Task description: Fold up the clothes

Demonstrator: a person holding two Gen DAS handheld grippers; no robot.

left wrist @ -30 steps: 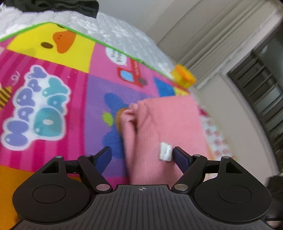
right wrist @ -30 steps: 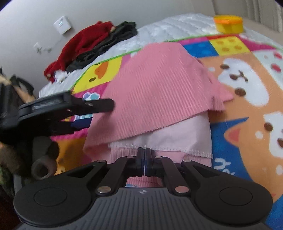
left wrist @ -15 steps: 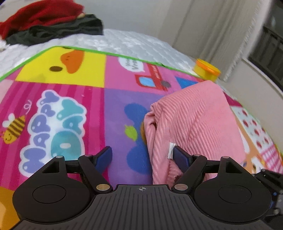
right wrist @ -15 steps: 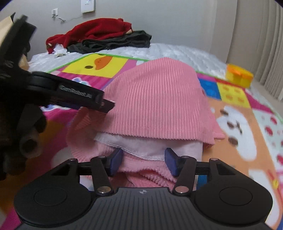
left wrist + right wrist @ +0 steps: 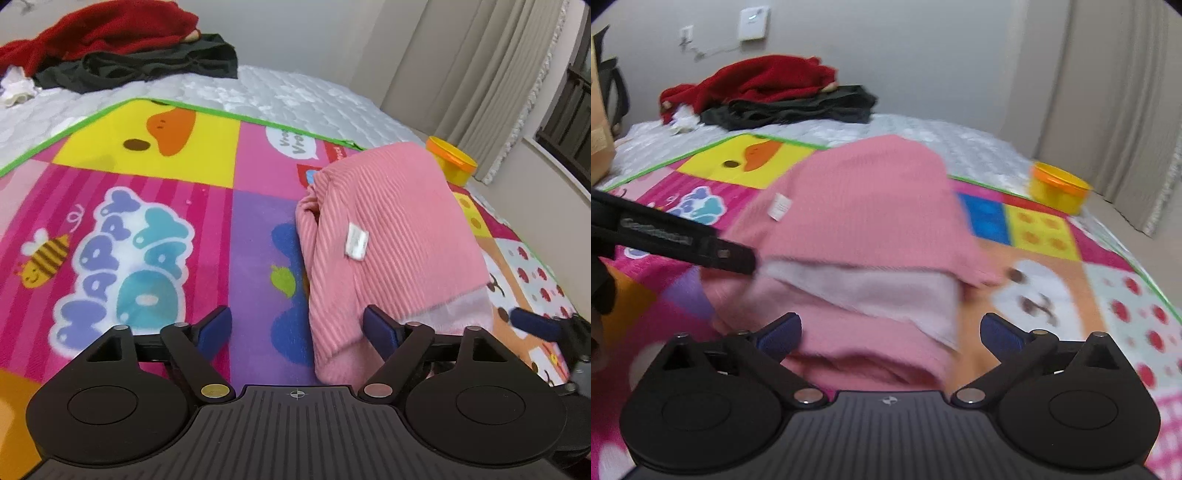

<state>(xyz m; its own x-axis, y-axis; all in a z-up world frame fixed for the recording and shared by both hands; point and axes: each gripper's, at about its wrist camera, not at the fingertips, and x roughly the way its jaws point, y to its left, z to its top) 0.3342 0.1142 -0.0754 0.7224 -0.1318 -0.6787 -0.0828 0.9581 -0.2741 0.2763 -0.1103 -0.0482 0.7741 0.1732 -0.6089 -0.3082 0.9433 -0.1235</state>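
Right gripper point(image 5: 890, 332) newly apart, garment point(image 5: 864, 221) released.

I see soft, even indoor light, faint shadows, strong fisheye bending at edges, motion blur across my right view.

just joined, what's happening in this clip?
A person with a claw in each hand is folding a pink garment on a cartoon play mat spread over a bed. The garment lies folded in layers, its white tag facing up. Both the left claw and right claw are open and hold nothing. A red and black clothes pile sits at the far end, and a yellow tub near the mat's edge.
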